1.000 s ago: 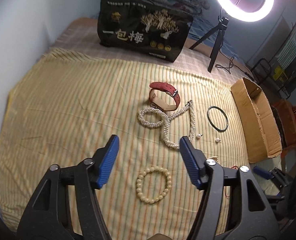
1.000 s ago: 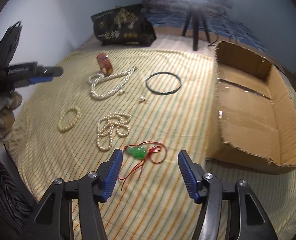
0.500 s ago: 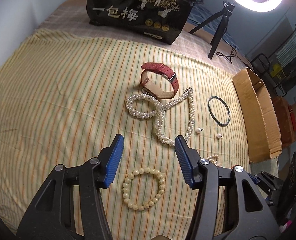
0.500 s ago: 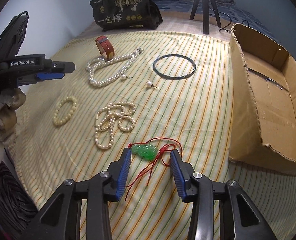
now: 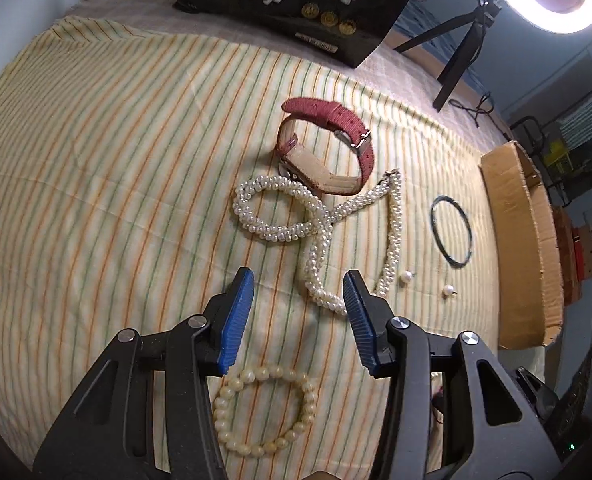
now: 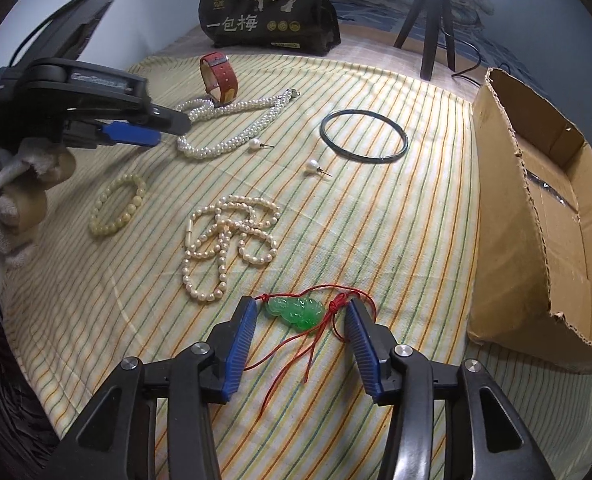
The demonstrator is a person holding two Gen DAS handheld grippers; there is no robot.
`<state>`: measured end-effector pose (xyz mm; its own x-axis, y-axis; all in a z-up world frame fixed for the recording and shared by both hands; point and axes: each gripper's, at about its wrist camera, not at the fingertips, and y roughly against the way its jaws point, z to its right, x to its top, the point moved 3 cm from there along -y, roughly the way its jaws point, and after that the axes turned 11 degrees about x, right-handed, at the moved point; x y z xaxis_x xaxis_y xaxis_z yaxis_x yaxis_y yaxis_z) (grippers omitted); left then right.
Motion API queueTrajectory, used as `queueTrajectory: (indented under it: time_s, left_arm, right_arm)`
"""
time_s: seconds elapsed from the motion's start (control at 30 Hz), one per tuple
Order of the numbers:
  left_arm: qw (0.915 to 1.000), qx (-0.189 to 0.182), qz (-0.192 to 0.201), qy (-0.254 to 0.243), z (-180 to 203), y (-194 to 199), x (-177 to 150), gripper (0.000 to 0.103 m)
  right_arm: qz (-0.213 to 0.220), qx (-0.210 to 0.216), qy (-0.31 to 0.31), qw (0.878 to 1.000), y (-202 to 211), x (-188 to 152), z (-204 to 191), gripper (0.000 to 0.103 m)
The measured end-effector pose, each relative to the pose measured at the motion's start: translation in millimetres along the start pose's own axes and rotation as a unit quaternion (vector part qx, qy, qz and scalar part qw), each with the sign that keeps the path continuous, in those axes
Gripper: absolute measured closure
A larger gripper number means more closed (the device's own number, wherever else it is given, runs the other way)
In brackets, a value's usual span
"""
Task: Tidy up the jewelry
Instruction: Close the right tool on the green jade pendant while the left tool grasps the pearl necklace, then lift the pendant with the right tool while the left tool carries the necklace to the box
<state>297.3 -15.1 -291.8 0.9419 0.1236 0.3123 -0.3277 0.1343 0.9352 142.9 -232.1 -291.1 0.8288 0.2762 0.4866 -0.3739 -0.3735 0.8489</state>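
Note:
Jewelry lies on a striped cloth. My right gripper is open, its jaws on either side of a green jade pendant on a red cord. My left gripper is open above the cloth, just short of a thick pearl necklace, with a cream bead bracelet under it. A red watch, a dark bangle and two pearl earrings lie beyond. A thin pearl strand lies left of the pendant. The left gripper also shows in the right wrist view.
An open cardboard box lies on its side at the right edge of the cloth. A black printed bag and a ring-light tripod stand at the back. A wall runs along the left.
Both grippers have moved forward and lower. The right gripper now has the jade pendant between its open jaws. The left gripper has passed over the bead bracelet toward the pearl necklace.

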Motion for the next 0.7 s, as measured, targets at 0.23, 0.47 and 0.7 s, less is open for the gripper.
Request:
queueTrajectory:
  time_s: [0.23,0.47,0.7]
  left_arm:
    - [0.9987,0.040,0.018,-0.024,8.7,-8.4,2.2,0.071]
    - [0.9980,0.055,0.025,-0.017,2.2,-9.0,3.8,0.095]
    - [0.9987,0.044,0.023,-0.010,-1.3,-2.8,3.1,0.097]
  right_arm:
    - [0.003,-0.006,0.005,1.000,-0.1,-2.2,-0.8,0.059]
    - [0.007,-0.006,-0.005,1.000,2.2,-1.0,4.1,0.074]
    - [0.009,-0.004,-0.012,1.000,5.1,1.0,5.5,0.074]
